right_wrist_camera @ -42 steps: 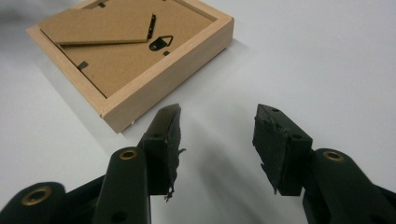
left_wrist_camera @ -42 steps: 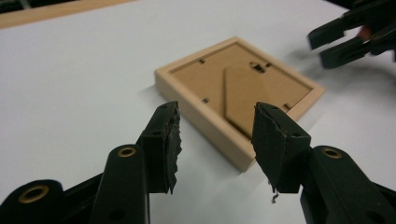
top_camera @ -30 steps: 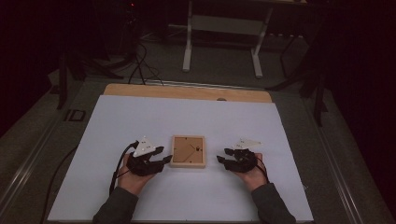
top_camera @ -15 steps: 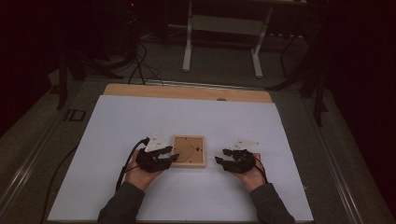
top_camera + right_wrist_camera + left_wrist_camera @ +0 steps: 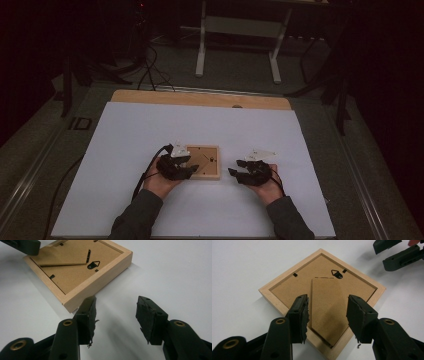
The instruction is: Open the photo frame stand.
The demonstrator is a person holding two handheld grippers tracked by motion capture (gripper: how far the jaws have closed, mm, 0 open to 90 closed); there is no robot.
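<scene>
From above, a small wooden picture frame (image 5: 204, 162) lies face down near the middle of the white table (image 5: 150, 130), backing board up. The left gripper (image 5: 186, 169) sits right over the frame's near-left corner, touching or almost touching it; from here I cannot tell which. The right gripper (image 5: 239, 174) rests on the table just to the right of the frame, clear of it.

Along the left gripper's own jaws, the frame (image 5: 322, 302) appears corner-on. The jaws stand wide apart, holding nothing, one on each side of the cardboard easel leg (image 5: 329, 312) that lies flat on the backing. A small black hanger (image 5: 336, 273) sits near the far end of that leg.

Along the right gripper's jaws, the frame (image 5: 80, 272) lies ahead and to the left. These jaws are also spread wide and empty, over bare table, the left one close to the frame's nearest corner without clearly touching it.

What worries me: nothing pins the frame down. If the left jaws close on the leg and pull, I'd guess the light frame slides or lifts with it. The leg looks like thin card hinged at one end, so a hard squeeze or a sideways tug could crease or tear it.
</scene>
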